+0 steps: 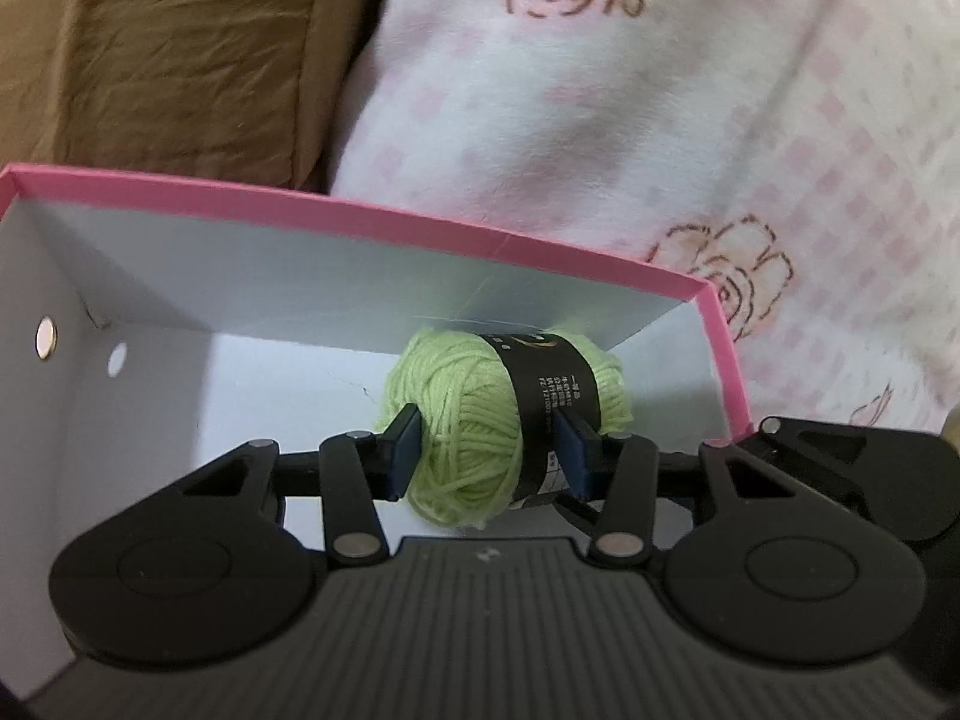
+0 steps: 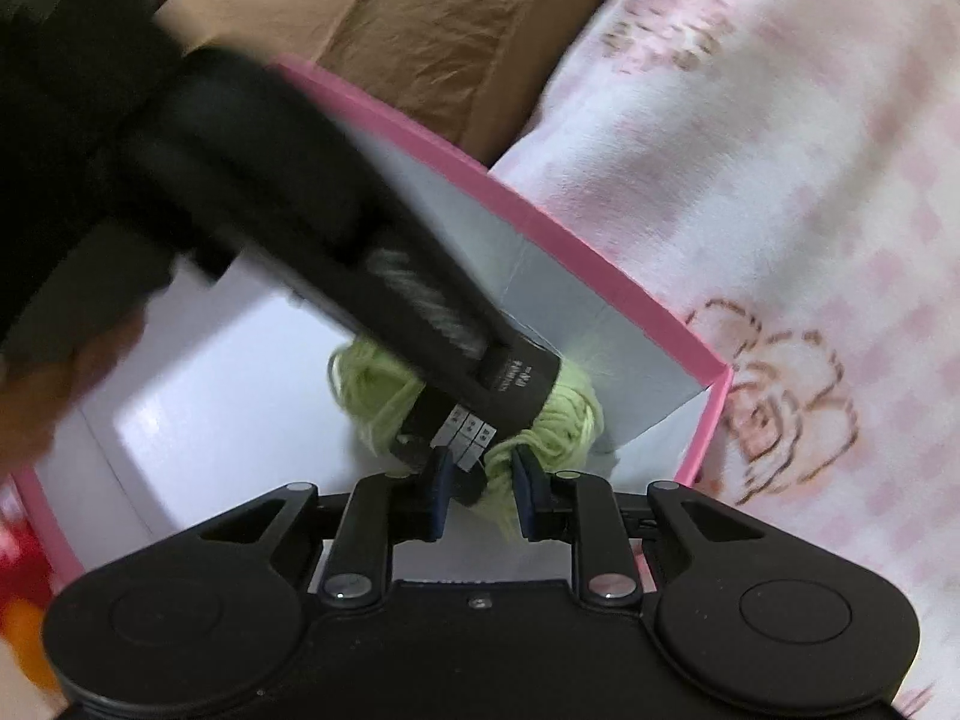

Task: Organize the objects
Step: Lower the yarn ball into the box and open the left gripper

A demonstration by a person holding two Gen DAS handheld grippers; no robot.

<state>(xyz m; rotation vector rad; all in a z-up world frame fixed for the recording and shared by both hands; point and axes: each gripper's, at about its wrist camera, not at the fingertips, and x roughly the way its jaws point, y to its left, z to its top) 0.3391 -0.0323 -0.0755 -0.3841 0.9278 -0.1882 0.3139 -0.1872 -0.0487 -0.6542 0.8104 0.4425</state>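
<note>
Brown fabric point(image 1: 168, 60) fills the upper left of the left wrist view, with a pink-rimmed box point(image 1: 372, 222) below it. Low in the centre, the left gripper point(image 1: 489, 450) is clamped on a green yarn ball point(image 1: 474, 414) inside the box, near its far wall. A rose-print blanket point(image 1: 690, 120) covers the right. In the right wrist view, the right gripper point(image 2: 480, 495) stands narrowly parted around a yarn strand at bottom centre; whether it pinches is unclear.
</note>
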